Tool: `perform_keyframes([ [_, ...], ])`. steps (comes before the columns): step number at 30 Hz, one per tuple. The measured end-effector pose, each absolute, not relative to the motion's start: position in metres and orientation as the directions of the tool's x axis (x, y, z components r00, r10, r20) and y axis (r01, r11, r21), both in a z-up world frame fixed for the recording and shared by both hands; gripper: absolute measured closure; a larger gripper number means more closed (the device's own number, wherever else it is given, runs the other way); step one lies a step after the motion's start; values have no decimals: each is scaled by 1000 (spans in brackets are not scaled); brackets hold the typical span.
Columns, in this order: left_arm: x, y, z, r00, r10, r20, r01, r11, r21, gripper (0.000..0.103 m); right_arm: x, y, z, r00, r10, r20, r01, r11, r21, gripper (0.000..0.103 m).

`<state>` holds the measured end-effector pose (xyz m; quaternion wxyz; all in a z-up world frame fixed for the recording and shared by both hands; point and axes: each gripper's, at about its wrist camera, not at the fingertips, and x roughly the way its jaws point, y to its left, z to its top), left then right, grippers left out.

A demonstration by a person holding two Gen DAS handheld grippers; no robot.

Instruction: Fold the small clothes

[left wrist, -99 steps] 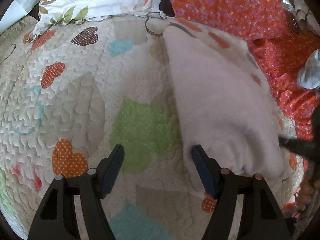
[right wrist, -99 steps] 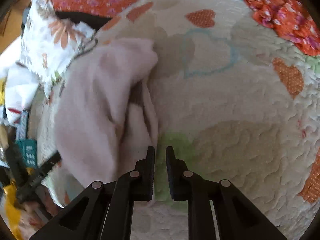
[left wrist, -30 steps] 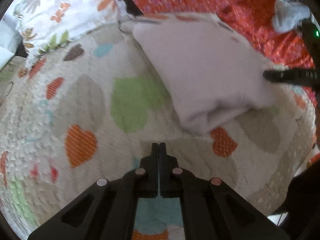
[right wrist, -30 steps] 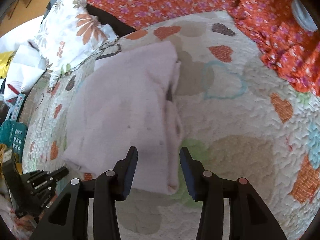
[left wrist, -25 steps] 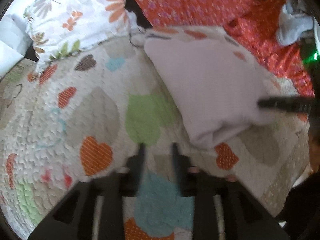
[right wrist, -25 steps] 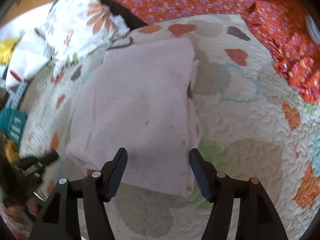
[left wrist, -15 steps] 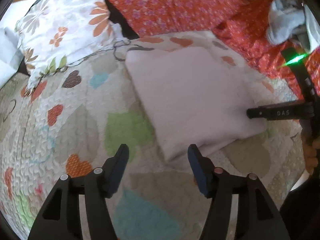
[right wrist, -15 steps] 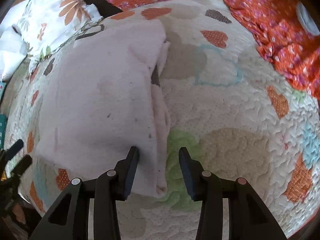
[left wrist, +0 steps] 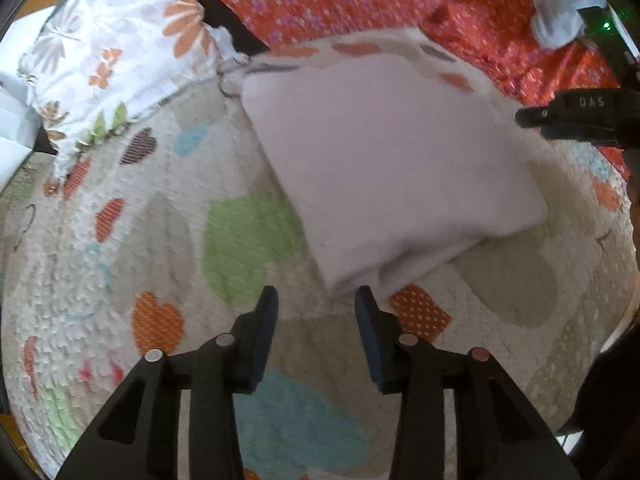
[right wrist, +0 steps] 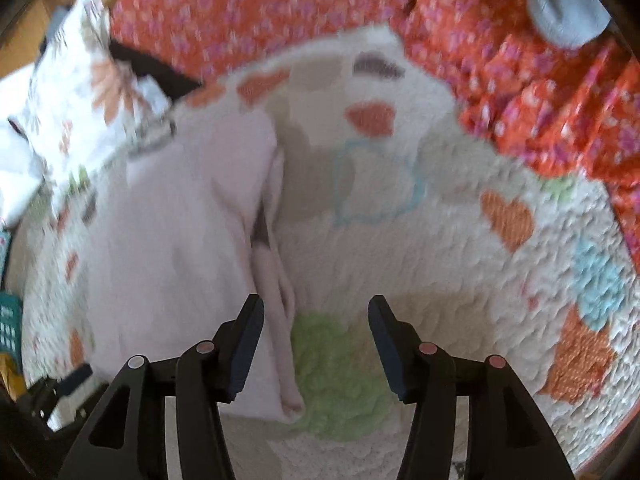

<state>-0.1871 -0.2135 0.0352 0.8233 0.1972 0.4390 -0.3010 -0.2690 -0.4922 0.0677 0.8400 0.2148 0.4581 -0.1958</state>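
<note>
Pink folded cloth (left wrist: 392,176) on quilt (left wrist: 132,216)

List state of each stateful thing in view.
pale pink garment: folded, flat on quilt, ungripped
left claw: closing, nothing between jaws
right claw: opening, garment's edge between jaws, not pinched
grey cloth: crumpled on red floral fabric

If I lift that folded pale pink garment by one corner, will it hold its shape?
Probably not: the pale pink garment looks soft and limp. Its loose layered edges would likely sag and unfold. It seems light, so it may slide on the quilt.
</note>
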Motion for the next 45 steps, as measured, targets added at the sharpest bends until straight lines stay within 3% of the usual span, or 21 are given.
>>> perform_keyframes([
  [3,-180,-208,40,457,-312,-833,643,763,66,59,-261,-483,82,567,-146,-811,504,840,201,45],
  [6,-171,-203,42,468,-297,-832,615,786,66,56,-242,-463,89,612,-143,-777,459,865,202,63],
  [7,-170,-202,43,473,-292,-831,609,790,69,56,-232,-457,89,615,-143,-776,449,872,194,63],
  [21,-149,-189,47,569,-219,-793,563,806,181,47,-100,-477,37,496,-120,-860,458,878,141,63],
  [27,-144,-187,44,563,-210,-799,561,807,184,46,-85,-491,24,480,-179,-859,496,863,97,48],
  [35,-143,-185,45,576,-204,-791,554,809,195,45,-94,-490,41,492,-227,-840,516,854,71,46],
  [38,-137,-184,44,546,-214,-810,546,824,151,45,-110,-491,53,519,-212,-828,517,849,107,40],
  [41,-120,-177,43,467,-270,-842,513,858,10,44,-134,-496,62,539,-187,-822,527,836,155,36],
  [45,-104,-174,43,408,-353,-842,464,875,-142,35,-172,-512,63,554,-109,-825,550,793,264,32],
])
